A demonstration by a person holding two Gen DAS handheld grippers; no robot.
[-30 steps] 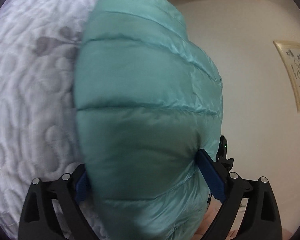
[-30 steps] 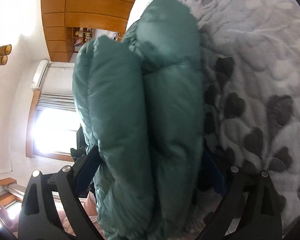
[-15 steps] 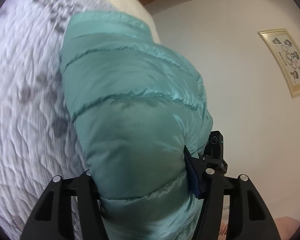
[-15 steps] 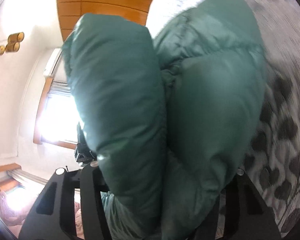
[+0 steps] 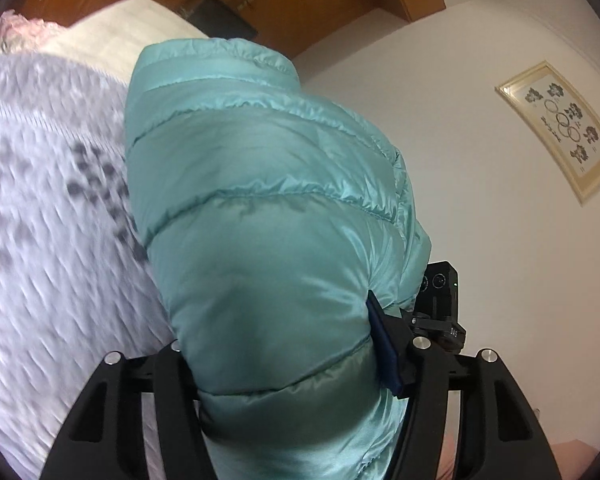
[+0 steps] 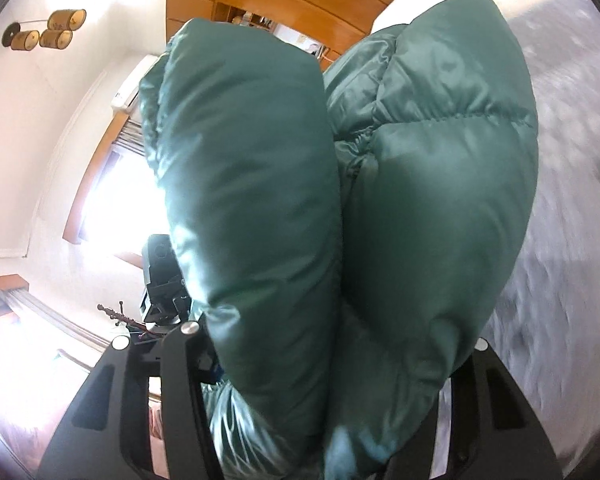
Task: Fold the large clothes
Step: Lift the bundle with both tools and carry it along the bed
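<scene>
A puffy teal quilted jacket (image 5: 260,200) fills the left wrist view, bunched and raised above the grey-patterned bedspread (image 5: 40,240). My left gripper (image 5: 284,344) is shut on it; the blue pad of the right finger (image 5: 384,344) presses into the fabric and the other pad is buried. In the right wrist view the same jacket (image 6: 240,180) shows as two thick folded lobes side by side. My right gripper (image 6: 340,348) is shut on that bundle, with both pads hidden under it. The bedspread (image 6: 572,200) lies to the right.
A cream pillow (image 5: 132,20) and wooden cupboards (image 5: 300,0) lie beyond the bed. A framed picture (image 5: 560,132) hangs on the white wall. The other gripper's camera (image 5: 440,292) sits close behind the jacket. A bright window (image 6: 116,192) and a ceiling lamp (image 6: 48,32) are left.
Both grippers' jaws have closed onto the jacket and raised it off the bedspread. Both views have rolled, and more of the wall and cupboards shows now.
</scene>
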